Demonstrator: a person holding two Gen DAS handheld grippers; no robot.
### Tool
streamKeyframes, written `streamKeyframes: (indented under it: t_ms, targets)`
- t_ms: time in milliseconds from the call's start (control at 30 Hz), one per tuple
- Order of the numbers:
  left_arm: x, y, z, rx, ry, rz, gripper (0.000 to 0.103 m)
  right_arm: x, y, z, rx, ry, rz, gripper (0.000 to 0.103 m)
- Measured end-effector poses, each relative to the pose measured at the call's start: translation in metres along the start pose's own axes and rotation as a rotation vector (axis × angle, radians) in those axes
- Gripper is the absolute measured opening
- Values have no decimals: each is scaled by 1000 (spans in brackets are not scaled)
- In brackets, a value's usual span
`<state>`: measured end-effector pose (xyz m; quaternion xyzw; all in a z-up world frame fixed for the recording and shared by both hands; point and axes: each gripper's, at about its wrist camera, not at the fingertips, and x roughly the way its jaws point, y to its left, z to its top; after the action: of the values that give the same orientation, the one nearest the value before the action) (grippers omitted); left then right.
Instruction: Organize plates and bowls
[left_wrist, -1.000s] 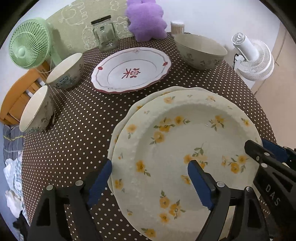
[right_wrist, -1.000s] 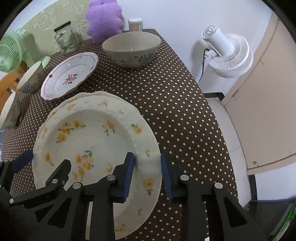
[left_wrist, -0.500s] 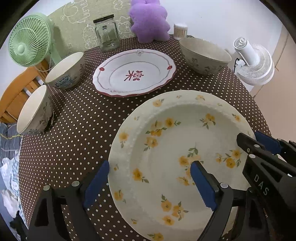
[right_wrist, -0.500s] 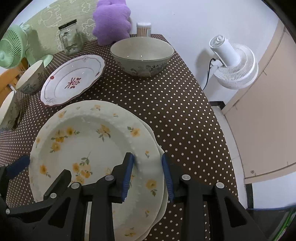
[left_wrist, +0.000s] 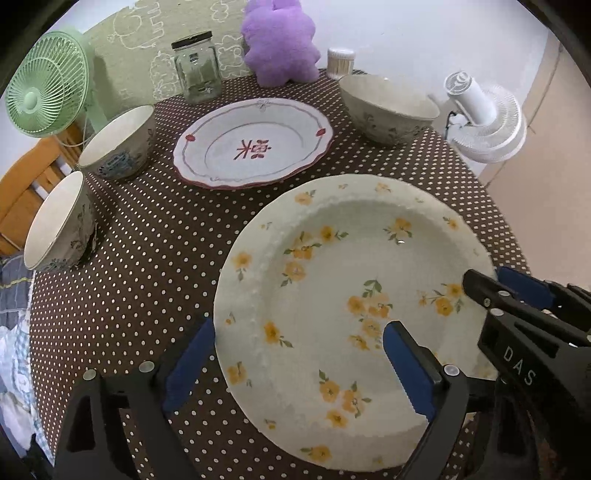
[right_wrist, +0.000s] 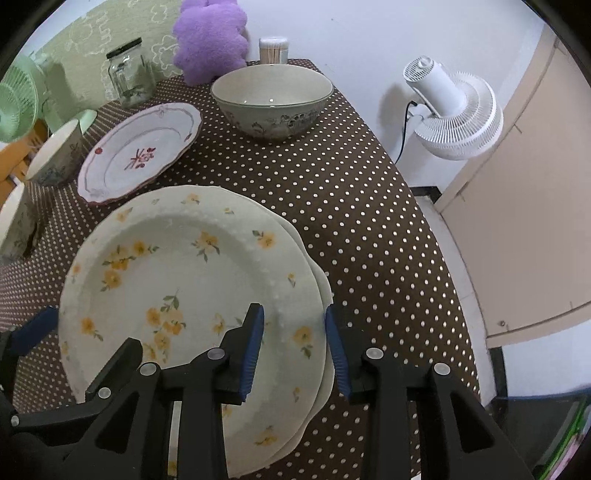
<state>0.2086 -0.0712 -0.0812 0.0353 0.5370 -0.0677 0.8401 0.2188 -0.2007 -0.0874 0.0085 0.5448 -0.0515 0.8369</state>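
Though unable to follow its near edge past the lens rim and the gripper bodies, made out the dotted brown table filling both views. Found a white fan beyond its right side and a green fan at the far left, partly cut off in the right wrist view.

Next in size, noted two yellow-flowered plates stacked flat at the near right of the table. Saw the top plate face up, almost wholly covering the lower plate, which showed only as a thin crescent along the right edge. Being round, offered no long axis.

Found a red-trimmed plate lying flat farther back, its red centre motif running left to right. Made out a large bowl upright to its right, and two small bowls at the left edge, their far sides hidden.

Saw the left gripper spread wide over the stack's left rim, one pad outside over the cloth, the other above the plate's well, touching neither so far as could be judged. Found the right gripper straddling the top plate's right rim with a gap between its pads; could not tell whether pressing or loose.
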Motion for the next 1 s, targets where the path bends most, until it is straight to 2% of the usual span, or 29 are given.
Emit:
streamKeyframes:
  t_ms: [133,367,600,767,1000]
  targets:
    - [-19,8,0,10,-51,-22,95,-22,7,-1,7,-52,17,66]
    - [-49,38,5,2,-118,-34,96,-56,31,2,51,-127,69,67]
    - [-71,65,10,25,-185,-45,95,-84,65,4,48,-213,43,67]
    - [-77,77,17,31,-215,-42,95,-91,77,11,62,-233,55,67]
    - [-70,88,39,-20,-237,-9,94,-87,87,37,39,-241,61,67]
